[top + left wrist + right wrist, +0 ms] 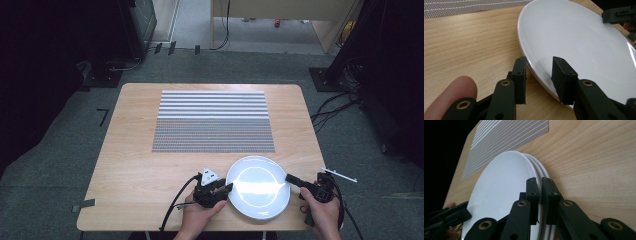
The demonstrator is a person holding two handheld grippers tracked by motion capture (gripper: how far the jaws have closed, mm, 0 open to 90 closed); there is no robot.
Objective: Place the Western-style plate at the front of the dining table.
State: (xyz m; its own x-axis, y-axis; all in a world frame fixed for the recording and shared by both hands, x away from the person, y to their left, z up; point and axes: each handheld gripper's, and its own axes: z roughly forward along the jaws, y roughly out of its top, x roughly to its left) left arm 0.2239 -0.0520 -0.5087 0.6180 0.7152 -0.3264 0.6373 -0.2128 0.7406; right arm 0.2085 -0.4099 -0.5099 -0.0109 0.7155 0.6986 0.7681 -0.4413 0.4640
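White plates (258, 187) sit stacked at the near edge of the wooden counter (135, 165), just in front of a striped mat (213, 121). The right tool (540, 185) is pressed together on the rim of the top plate (504, 192), pinching it, probably to peel it off the ones beneath. The left tool (539, 63) straddles the opposite rim, one pad outside and one over the plate's face; its jaws are spread a little and I cannot tell whether they press on the rim. Holding both sides should keep the plate level when it lifts.
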